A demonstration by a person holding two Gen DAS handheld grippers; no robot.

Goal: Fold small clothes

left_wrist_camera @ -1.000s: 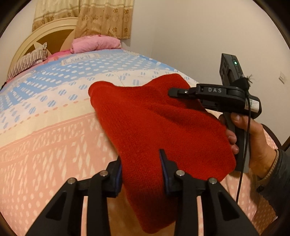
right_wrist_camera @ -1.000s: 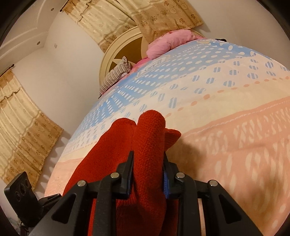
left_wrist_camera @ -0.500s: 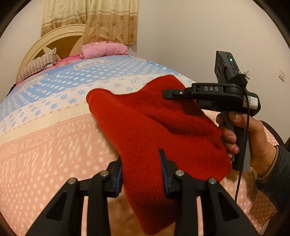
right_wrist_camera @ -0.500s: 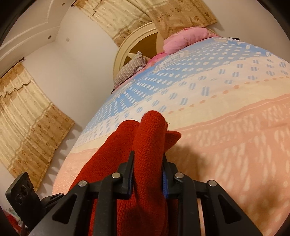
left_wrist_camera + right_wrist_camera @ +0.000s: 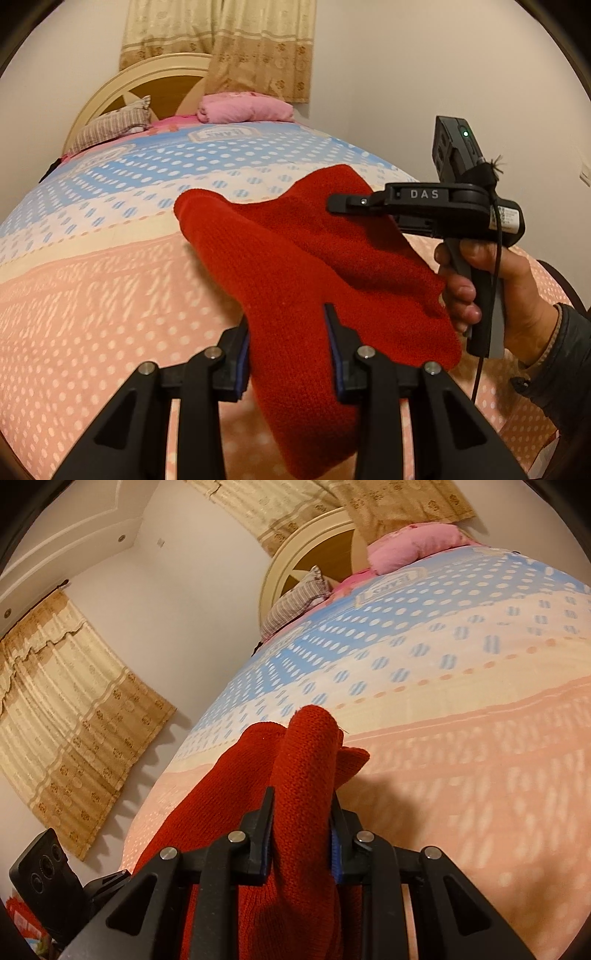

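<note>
Red knit garment hung above the bed, pinched by our left gripper and right gripper at separate edges. We judged ourselves mid-fold; next, lower it flat onto the bedspread.

Black grippers: left gripper, right gripper, blue pads, silver screws, "DAS" lettering, thin cable; bare hand, dark sleeve

Open bedspread from 7 to 11 o'clock of left gripper. Right gripper and red knit block 12 to 3. Pillows far at 12.
</note>
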